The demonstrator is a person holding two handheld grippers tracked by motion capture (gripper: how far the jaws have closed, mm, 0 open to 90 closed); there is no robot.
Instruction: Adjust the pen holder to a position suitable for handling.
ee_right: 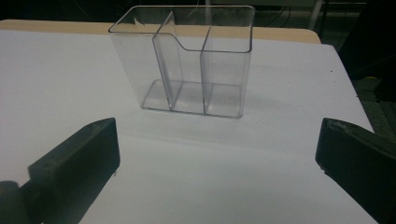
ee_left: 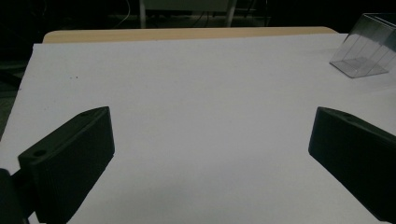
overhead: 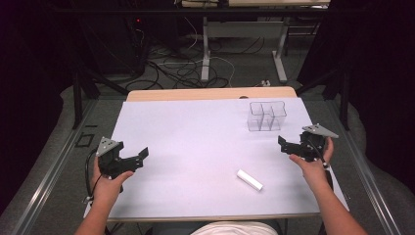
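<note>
White cylinder (overhead: 250, 179) lies on its side on the white table cover (overhead: 195, 147), toward the person's edge and well apart from the clear organizer (overhead: 266, 116), which stands upright nearer the far right corner. Seen from the right gripper view, the clear organizer (ee_right: 187, 65) has three compartments, and all of them look empty.

Relative to the organizer, the right gripper (overhead: 285, 145) hovers just on the near side of it, jaws spread wide with nothing between them, facing its clear wall. The left gripper (overhead: 139, 157) is held far off on the opposite side of the cover, its jaws also spread and empty; in its own view the organizer (ee_left: 369, 49) sits at the upper right edge, and only bare cover lies between the jaws.

Judging from this layout, the work has hardly begun: nothing is grasped and the cylinder is untouched. What likely remains is picking up the cylinder, carrying it to the organizer and setting it in a compartment.
</note>
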